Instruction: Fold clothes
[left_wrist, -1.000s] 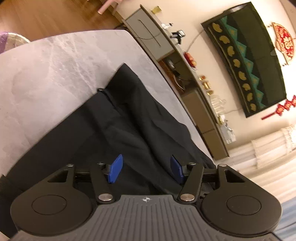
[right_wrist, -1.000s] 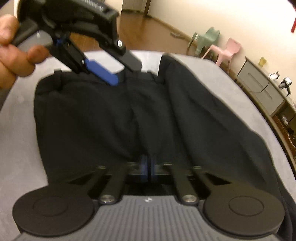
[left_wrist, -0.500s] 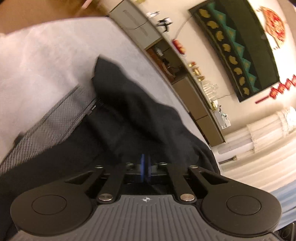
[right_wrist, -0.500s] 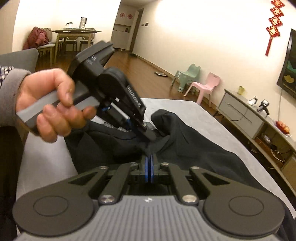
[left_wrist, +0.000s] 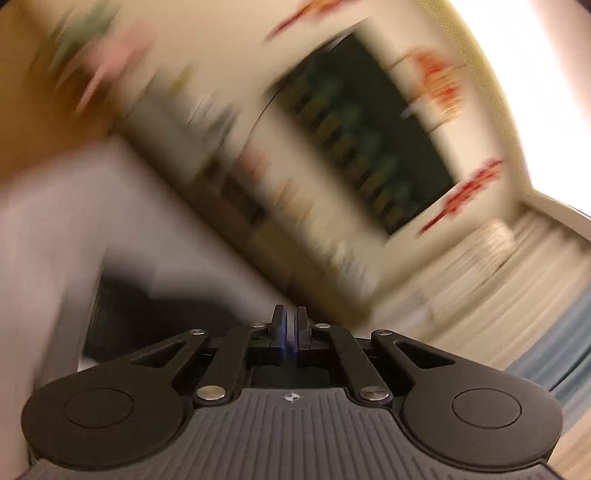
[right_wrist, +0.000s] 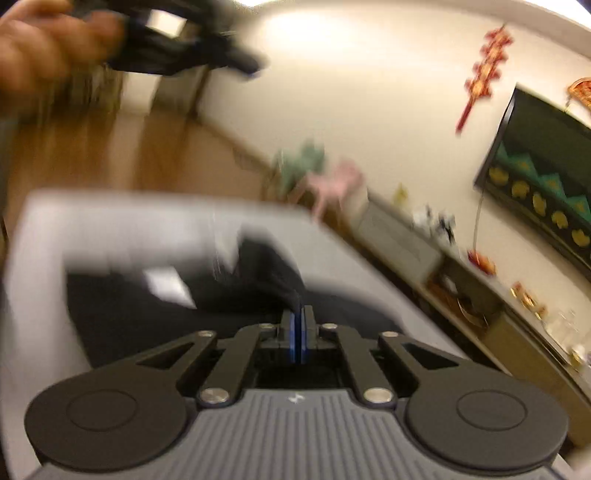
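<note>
- My right claw (right_wrist: 297, 332) sits low in the middle of its frame, pads pressed together with a fold of the black garment (right_wrist: 155, 302) pinched between them; the cloth rises to the tips in a taut peak.
- The garment spreads across the grey bench (right_wrist: 110, 218) in the lower left of the right view. Its long axis seems to run from left to right across the frame, though blur hides its edges and I cannot tell which end points where.
- My left claw (left_wrist: 290, 328) is drawn nearly shut, a thin slit between the blue pads. Dark cloth (left_wrist: 147, 314) lies just left of the tips, but I cannot tell whether any is caught.
- In the right view's upper left corner, a hand (right_wrist: 48, 40) holds the other gripper, heavily smeared.
- A dark screen (right_wrist: 539, 177) hangs on the wall at the right edge.
</note>
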